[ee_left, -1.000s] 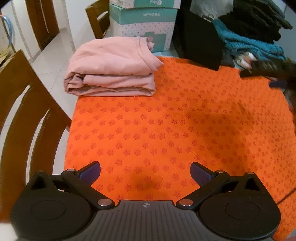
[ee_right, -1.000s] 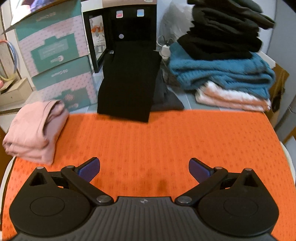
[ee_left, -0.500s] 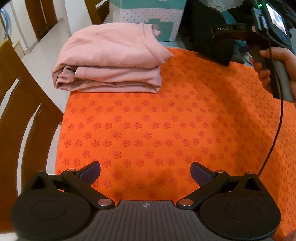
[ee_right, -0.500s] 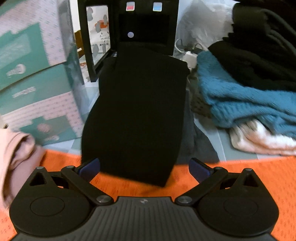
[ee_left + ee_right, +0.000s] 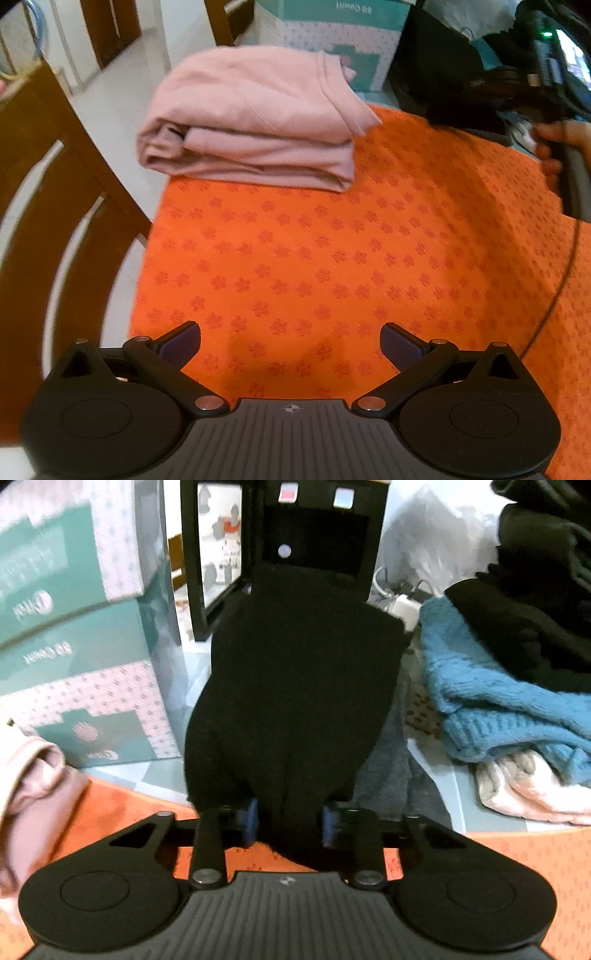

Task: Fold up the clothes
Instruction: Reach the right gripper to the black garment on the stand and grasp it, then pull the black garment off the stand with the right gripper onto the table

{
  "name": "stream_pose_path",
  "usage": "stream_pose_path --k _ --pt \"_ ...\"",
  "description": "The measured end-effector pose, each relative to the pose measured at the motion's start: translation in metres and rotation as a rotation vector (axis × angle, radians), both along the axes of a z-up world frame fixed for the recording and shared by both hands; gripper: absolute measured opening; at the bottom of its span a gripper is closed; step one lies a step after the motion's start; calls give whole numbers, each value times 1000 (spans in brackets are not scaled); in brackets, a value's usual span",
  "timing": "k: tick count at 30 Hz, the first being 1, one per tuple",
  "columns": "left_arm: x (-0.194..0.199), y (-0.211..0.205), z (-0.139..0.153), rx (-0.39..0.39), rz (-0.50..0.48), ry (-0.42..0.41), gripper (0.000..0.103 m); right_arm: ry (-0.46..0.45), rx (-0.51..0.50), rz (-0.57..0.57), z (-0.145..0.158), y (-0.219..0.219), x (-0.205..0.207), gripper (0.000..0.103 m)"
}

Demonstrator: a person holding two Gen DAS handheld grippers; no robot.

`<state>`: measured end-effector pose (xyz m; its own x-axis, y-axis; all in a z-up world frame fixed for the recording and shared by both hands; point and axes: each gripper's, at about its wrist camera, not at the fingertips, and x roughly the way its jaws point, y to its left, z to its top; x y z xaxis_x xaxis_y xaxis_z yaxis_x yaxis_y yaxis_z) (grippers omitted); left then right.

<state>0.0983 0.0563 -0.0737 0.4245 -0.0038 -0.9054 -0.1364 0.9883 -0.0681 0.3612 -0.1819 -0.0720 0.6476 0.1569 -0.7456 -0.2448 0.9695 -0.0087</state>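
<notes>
The right gripper (image 5: 288,821) was pinched on the lower edge of a black garment (image 5: 295,686), its two blue pads pressing a bunched fold of the cloth between them. That garment hung down from a black frame (image 5: 221,554) at the back of the table, with its bottom edge reaching the far border of an orange mat (image 5: 332,240) patterned with small darker flowers.

The left gripper (image 5: 290,345) hovered over the near part of the mat with its fingers spread wide and nothing between them.

A folded pink garment (image 5: 251,122) lay at the far left corner of the mat, partly over its edge. Behind it stood stacked teal and patterned boxes (image 5: 74,646). To the right of the black garment sat a pile of clothes: a blue knitted sweater (image 5: 498,701) lying on a pale pink and white one (image 5: 528,790), with dark garments (image 5: 535,609) on top. A brown wooden chair (image 5: 48,184) stood at the left side of the table.
</notes>
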Motion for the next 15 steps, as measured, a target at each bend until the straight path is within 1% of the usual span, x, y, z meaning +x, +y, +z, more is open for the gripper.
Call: stream_pose_path --k 2,3,5,8,11,15 --pt "-4 -2 5 18 -12 -36 103 -16 19 2 11 -4 -12 21" --pt "-5 -3 8 13 -21 -40 103 -21 30 3 17 -7 -18 15" --pt "-8 -3 12 0 -28 -45 103 -21 59 7 29 -13 -33 15" --pt "-14 -4 15 -22 -37 -52 103 -14 103 19 44 -21 -66 15" --pt "-21 -6 16 -24 -30 -52 103 4 127 28 54 -27 -103 15" --pt "-32 -5 21 -42 6 -77 103 36 145 41 62 -36 -155 15"
